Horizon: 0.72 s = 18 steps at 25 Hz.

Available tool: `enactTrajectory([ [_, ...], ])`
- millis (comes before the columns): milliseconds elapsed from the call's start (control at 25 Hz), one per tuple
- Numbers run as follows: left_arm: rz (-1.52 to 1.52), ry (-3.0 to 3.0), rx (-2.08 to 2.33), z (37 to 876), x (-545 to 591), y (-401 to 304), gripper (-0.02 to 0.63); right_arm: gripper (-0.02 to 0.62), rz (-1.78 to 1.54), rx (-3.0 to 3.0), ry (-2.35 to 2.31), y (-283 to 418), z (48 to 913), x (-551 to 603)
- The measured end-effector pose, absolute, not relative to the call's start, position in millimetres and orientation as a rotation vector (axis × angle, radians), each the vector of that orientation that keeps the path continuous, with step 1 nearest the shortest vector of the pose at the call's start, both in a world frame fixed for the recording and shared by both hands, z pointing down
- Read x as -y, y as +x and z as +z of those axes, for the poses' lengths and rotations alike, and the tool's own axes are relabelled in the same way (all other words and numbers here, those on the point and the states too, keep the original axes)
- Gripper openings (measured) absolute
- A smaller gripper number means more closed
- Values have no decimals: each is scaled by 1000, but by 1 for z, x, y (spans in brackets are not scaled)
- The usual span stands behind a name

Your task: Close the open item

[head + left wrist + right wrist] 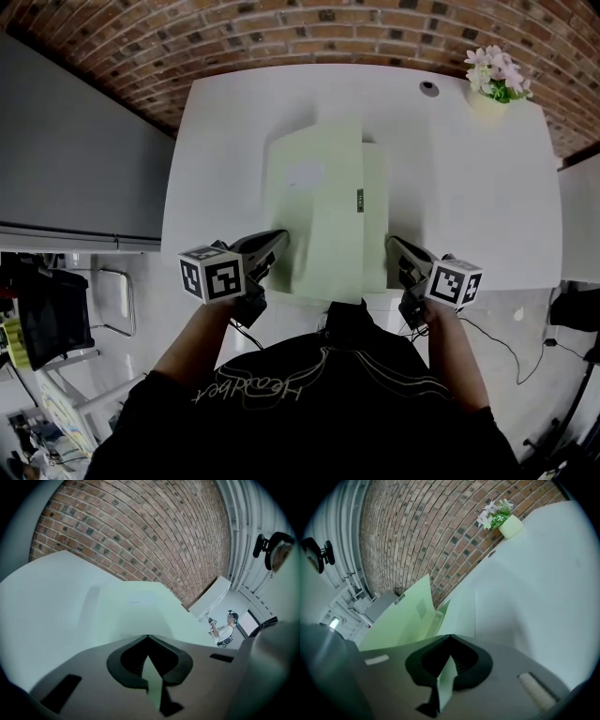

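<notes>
one pale green paper folder on the one white rectangular table, at the middle of the near half, reaching almost to the near edge. partly open – in the right gripper view one cover raised on a slant, a second leaf flat on the table top beside it. one small dark label on the cover's edge, one paler rectangular patch on its face.

two grippers, one at each near corner of the folder. left gripper at the folder's left edge, jaws pressed together with a thin sliver of the green sheet pinched between them. right gripper at the folder's right edge, jaws likewise pressed together on a green leaf that stands up between them. two black-and-white marker cubes, one on each gripper.

at the far right corner of the table, well apart from the folder, one pale yellow pot of pink and white flowers. near it, one round grey hole in the table top. behind the table, one red-brown brick wall.

far off in the left gripper view – one person, small, details not clear.
</notes>
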State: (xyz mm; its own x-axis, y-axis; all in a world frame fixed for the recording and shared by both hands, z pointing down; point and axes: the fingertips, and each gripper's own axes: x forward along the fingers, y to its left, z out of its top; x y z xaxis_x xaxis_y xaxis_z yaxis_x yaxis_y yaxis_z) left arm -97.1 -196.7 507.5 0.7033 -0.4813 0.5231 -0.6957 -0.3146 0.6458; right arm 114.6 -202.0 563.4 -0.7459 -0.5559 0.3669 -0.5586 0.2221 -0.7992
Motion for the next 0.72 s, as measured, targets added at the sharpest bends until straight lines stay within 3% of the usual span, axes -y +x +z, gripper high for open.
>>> enactTrajectory([
  [720, 359, 1945, 906, 518, 201, -93, 2, 5, 1583, 2473, 1112, 106, 564, 210],
])
